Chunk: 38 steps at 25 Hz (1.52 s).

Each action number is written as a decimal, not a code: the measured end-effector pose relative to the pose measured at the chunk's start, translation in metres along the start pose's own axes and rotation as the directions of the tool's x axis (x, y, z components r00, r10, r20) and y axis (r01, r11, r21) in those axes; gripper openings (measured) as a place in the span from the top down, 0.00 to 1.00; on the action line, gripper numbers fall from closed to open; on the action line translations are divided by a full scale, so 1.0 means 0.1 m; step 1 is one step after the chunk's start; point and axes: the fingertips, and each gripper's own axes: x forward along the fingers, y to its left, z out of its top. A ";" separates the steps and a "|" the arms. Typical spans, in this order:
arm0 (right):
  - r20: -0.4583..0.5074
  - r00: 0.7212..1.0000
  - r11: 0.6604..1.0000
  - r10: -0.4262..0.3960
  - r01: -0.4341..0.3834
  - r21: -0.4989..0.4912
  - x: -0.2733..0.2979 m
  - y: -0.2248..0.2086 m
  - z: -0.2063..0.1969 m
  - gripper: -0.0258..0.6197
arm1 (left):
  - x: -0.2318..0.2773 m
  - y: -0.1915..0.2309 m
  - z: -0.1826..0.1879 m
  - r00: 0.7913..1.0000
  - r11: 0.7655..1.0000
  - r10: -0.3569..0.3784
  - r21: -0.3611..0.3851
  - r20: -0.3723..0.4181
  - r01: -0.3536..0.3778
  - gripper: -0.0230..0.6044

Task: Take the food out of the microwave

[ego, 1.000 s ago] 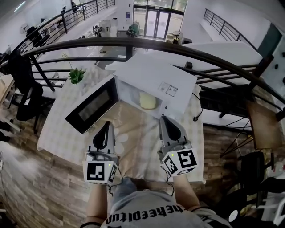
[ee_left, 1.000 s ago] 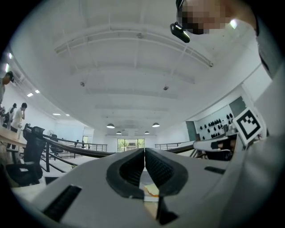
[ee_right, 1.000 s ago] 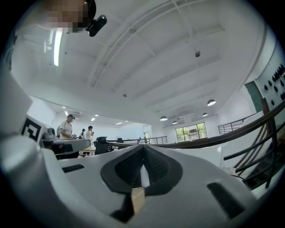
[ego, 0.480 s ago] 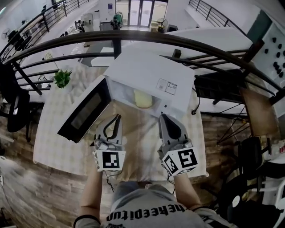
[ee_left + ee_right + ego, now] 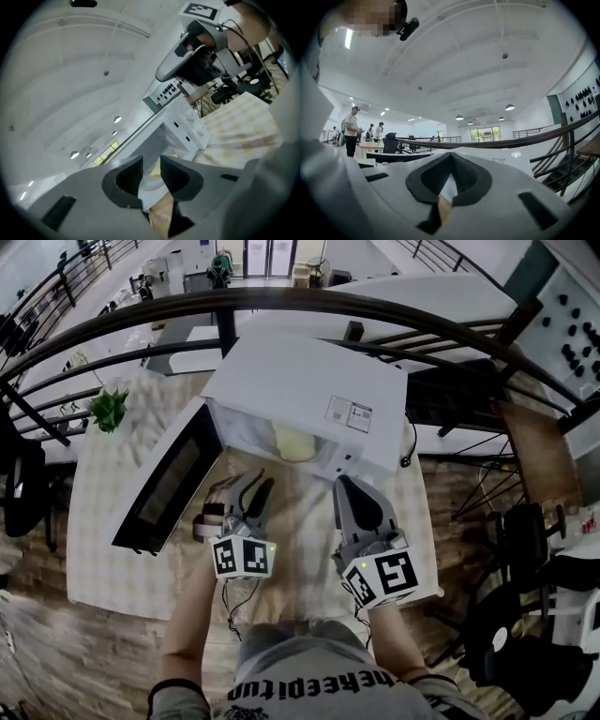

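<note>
- The microwave point(image 5: 309, 390) stands open at frame centre. Inside, the food point(image 5: 293, 442) sits toward the right of the cavity, leaving bare floor to its left.
- The door point(image 5: 164, 484) hangs swung out toward the lower left, walling off that side.
- A bare strip of table point(image 5: 300, 531) between the two grippers runs straight to the opening.
- The left gripper point(image 5: 258, 486), jaws just opened with nothing between them, has a clear line in.
- The right gripper point(image 5: 345, 486) faces the microwave's solid front panel, right of the opening.
- The railing point(image 5: 422, 320) closes the far side across the top.
</note>
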 end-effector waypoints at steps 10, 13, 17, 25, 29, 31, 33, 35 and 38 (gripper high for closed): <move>-0.027 0.998 0.999 -0.048 0.048 -0.006 0.13 -0.03 -0.15 0.95 | 0.53 -0.38 -0.34 0.991 0.976 -0.124 0.177 -0.043 0.130 0.75; -0.033 0.998 0.998 -0.058 0.058 -0.007 0.16 -0.03 -0.18 0.95 | 0.64 -0.45 -0.42 0.987 0.965 -0.145 0.212 -0.065 0.155 0.75; -0.039 0.996 0.997 -0.078 0.078 -0.006 0.18 -0.06 -0.22 0.95 | 0.82 -0.60 -0.56 0.985 0.949 -0.158 0.266 -0.065 0.170 0.74; -0.059 0.991 0.992 -0.122 0.122 -0.013 0.16 -0.18 -0.28 0.95 | 1.12 -0.81 -0.75 0.984 0.918 -0.160 0.355 -0.078 0.177 0.70; -0.070 0.987 0.989 -0.148 0.147 -0.011 0.12 -0.24 -0.32 0.95 | 1.22 -0.86 -0.79 0.983 0.907 -0.153 0.381 -0.105 0.182 0.69; -0.076 0.985 0.988 -0.157 0.156 -0.012 0.11 -0.26 -0.33 0.95 | 1.25 -0.86 -0.79 0.980 0.903 -0.155 0.384 -0.128 0.193 0.69; -0.080 0.983 0.986 -0.164 0.163 -0.014 0.09 -0.27 -0.35 0.95 | 1.31 -0.91 -0.83 0.978 0.901 -0.157 0.387 -0.135 0.198 0.69; -0.084 0.981 0.985 -0.172 0.171 -0.018 0.07 -0.29 -0.35 0.95 | 1.36 -0.95 -0.89 0.976 0.892 -0.157 0.403 -0.154 0.207 0.69; -0.089 0.978 0.982 -0.188 0.187 -0.023 0.03 -0.33 -0.37 0.95 | 1.43 -0.92 -0.96 0.978 0.877 -0.115 0.444 -0.176 0.183 0.69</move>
